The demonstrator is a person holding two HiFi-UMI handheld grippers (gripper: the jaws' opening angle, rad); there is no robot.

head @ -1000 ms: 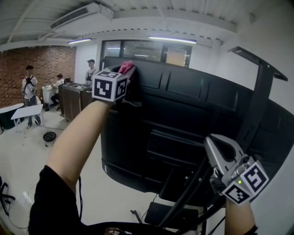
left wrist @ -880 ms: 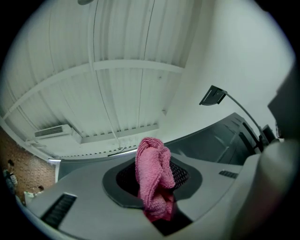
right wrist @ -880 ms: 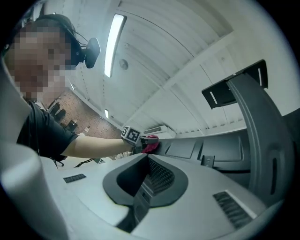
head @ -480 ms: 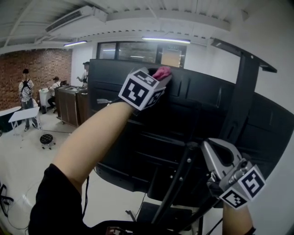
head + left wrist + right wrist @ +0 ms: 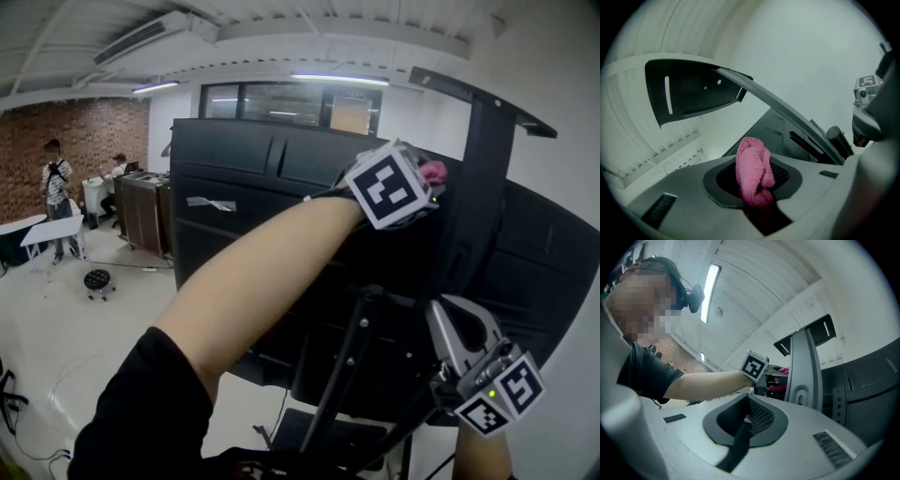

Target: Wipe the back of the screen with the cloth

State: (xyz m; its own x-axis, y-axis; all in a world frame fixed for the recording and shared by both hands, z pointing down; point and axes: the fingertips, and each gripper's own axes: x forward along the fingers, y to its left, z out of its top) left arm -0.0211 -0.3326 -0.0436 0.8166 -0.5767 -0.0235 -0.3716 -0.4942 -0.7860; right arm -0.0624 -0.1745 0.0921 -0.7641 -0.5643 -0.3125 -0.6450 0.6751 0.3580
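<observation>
The back of the big black screen [image 5: 244, 187] fills the head view. My left arm reaches across it, and the left gripper [image 5: 424, 180] with its marker cube is high on the panel, beside the black stand post [image 5: 478, 178]. It is shut on a pink cloth [image 5: 433, 172]. In the left gripper view the bunched cloth [image 5: 752, 168] sticks up from the left gripper [image 5: 757, 199]. The right gripper [image 5: 457, 323] hangs low at the right, apart from the screen, shut with nothing in it. The right gripper [image 5: 749, 420] view shows the cloth [image 5: 780, 386] far off by the post [image 5: 804, 371].
The stand's slanted legs [image 5: 342, 375] and base cross under the screen. At the far left are people [image 5: 54, 183], desks [image 5: 141, 202], a stool [image 5: 97, 280] and a brick wall. A white wall stands close on the right.
The left gripper has swept the cloth rightward along the upper back of the screen, from near the top left corner to the stand post. The right gripper has barely moved.
</observation>
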